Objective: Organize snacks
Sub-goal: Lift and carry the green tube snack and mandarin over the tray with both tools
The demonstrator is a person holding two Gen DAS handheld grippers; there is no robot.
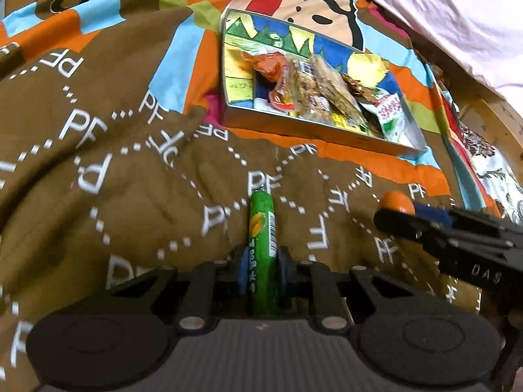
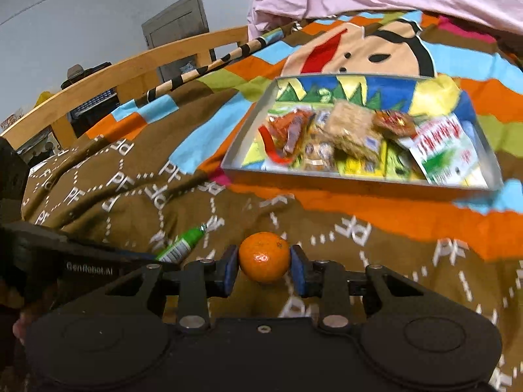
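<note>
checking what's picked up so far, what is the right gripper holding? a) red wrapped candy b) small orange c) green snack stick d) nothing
b: the right gripper is shut on the small orange, its blue pads pressing both sides, while the green snack stick is in the left gripper.

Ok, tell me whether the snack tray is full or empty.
Partly full. The tray holds a pile of wrapped snacks, while its printed bottom shows bare toward the far side.
</note>
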